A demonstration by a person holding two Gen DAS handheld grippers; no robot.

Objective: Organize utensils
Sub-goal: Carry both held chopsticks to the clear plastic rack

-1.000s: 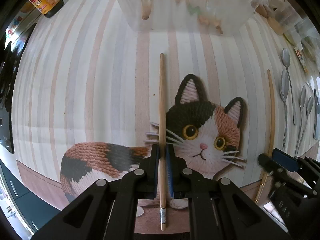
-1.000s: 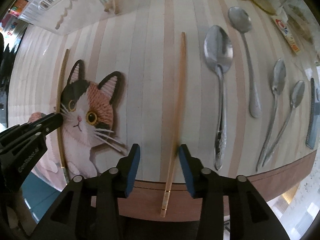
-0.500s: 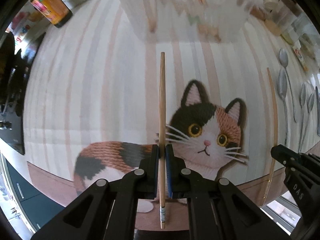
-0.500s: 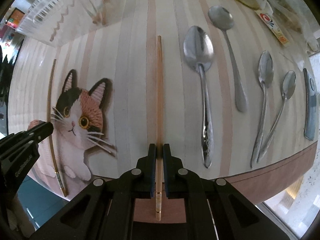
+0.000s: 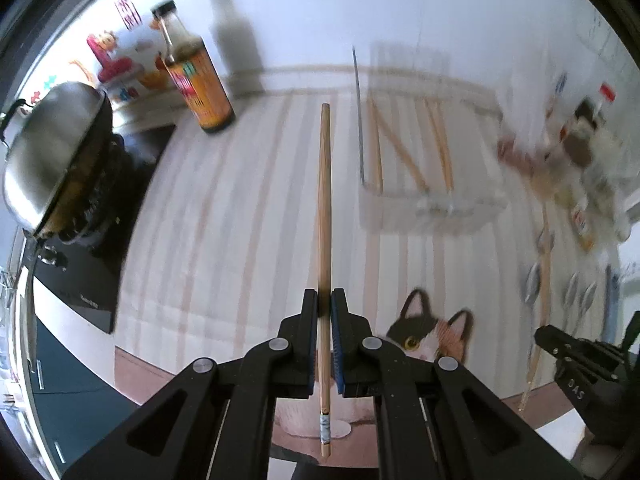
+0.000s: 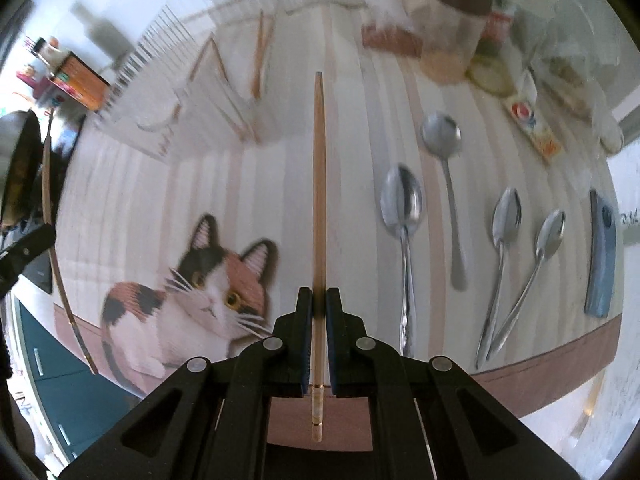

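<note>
My left gripper (image 5: pixel 324 300) is shut on a wooden chopstick (image 5: pixel 325 200) and holds it lifted above the striped mat, pointing toward the back wall. My right gripper (image 6: pixel 319 300) is shut on a second wooden chopstick (image 6: pixel 319 184), also lifted off the mat. A clear plastic utensil bin (image 5: pixel 416 152) with several chopsticks in it stands ahead; it also shows in the right wrist view (image 6: pixel 200 92). Several metal spoons (image 6: pixel 404 216) lie on the mat to the right. The right gripper shows at the lower right of the left wrist view (image 5: pixel 576 360).
A cat picture (image 6: pixel 216 292) is printed on the mat. A sauce bottle (image 5: pixel 196 80) and a steel pot (image 5: pixel 52 152) on a black stove stand at the left. Jars and packets (image 6: pixel 452 32) crowd the back right. A blue-grey flat object (image 6: pixel 602 256) lies far right.
Both grippers have risen and tilted up with their chopsticks, so the view now reaches the back wall. One second ago the right gripper was open around its chopstick; it shut on it.
</note>
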